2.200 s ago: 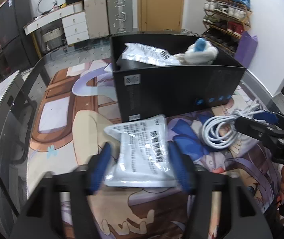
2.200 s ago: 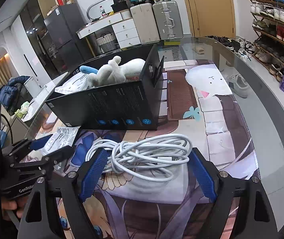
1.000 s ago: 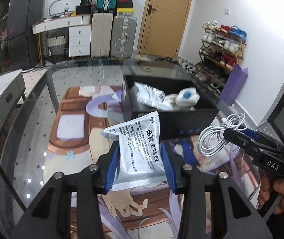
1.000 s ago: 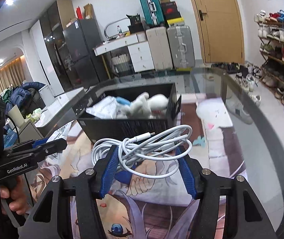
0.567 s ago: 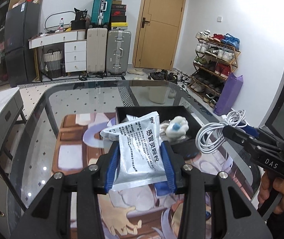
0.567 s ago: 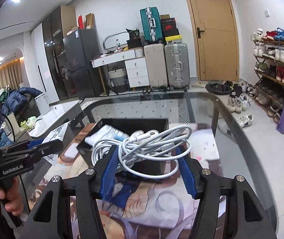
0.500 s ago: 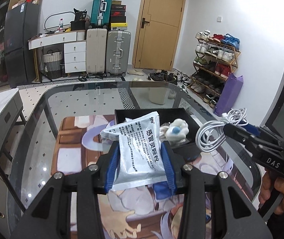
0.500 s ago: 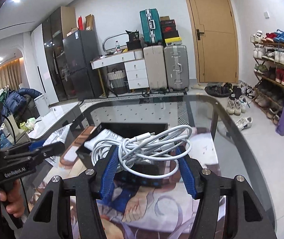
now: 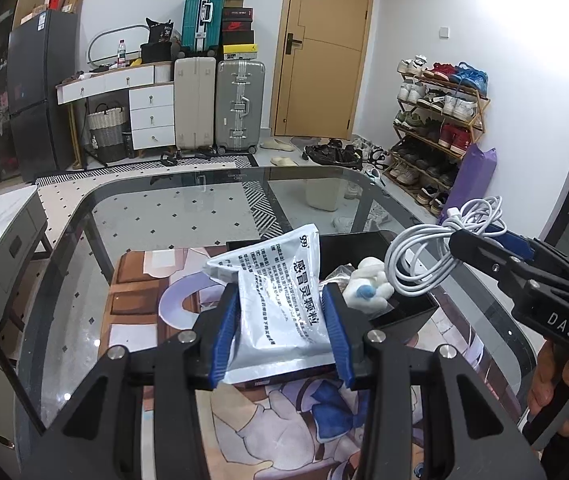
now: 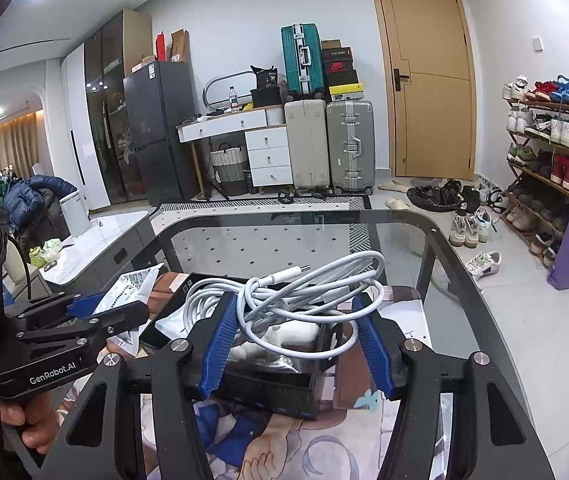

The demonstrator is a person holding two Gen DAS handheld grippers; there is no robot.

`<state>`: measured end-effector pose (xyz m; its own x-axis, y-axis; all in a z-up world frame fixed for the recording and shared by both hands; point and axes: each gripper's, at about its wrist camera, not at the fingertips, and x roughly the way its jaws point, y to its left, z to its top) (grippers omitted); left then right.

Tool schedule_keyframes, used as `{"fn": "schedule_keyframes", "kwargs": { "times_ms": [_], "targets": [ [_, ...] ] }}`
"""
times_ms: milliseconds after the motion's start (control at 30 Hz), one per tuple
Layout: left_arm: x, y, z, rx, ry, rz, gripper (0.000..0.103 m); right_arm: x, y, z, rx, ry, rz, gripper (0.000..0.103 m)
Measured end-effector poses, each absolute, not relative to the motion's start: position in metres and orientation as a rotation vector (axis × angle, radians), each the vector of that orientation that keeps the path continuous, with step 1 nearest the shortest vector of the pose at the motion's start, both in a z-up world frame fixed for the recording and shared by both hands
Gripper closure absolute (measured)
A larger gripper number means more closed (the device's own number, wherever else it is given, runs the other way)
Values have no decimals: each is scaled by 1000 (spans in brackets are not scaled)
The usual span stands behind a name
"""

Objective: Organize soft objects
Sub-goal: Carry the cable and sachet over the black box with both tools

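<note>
- Glass table fills mid-frame in both wrist views; printed mat under a black box near centre.
- Left wrist view, lower centre: left gripper clenched on a white foil pouch, long axis pointing away up the frame, raised clear of the mat.
- Box lies just beyond and right of the pouch; plush toy already inside.
- Right wrist view, centre: right gripper clamped on a coiled white cable, coil lying crosswise, directly over the box opening.
- Judgement: right hand is nearer a drop; left needs a short carry forward-right.
</note>
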<state>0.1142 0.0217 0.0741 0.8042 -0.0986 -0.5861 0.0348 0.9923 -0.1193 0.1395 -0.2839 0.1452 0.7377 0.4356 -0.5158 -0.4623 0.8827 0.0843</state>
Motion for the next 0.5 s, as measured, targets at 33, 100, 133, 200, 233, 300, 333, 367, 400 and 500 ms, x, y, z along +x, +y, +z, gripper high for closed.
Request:
{"fn": "schedule_keyframes", "kwargs": {
  "times_ms": [33,100,133,200,233,300,333,367,400,500],
  "targets": [
    [116,22,74,-101,631,-71,62,142,-282,145,-52,554,491,44],
    [119,22,75,-103,634,-74,62,147,-278,143,-58,560,488,44],
    [121,23,75,-102,633,-74,62,149,-277,143,-62,561,486,44],
    [124,23,75,-103,632,-75,62,156,-275,141,-71,565,480,44],
    [126,24,75,-105,633,-73,62,159,-273,140,-76,567,475,44],
    [130,27,74,-121,636,-70,62,162,-272,135,-78,572,471,44],
    [132,29,73,-131,640,-69,62,165,-271,134,-80,576,466,44],
    [134,29,72,-137,643,-69,62,168,-271,133,-83,578,464,44],
    [136,29,72,-141,645,-71,62,172,-270,132,-84,580,462,44],
    [141,30,69,-144,650,-67,62,180,-266,128,-88,589,459,44]
  ]
}}
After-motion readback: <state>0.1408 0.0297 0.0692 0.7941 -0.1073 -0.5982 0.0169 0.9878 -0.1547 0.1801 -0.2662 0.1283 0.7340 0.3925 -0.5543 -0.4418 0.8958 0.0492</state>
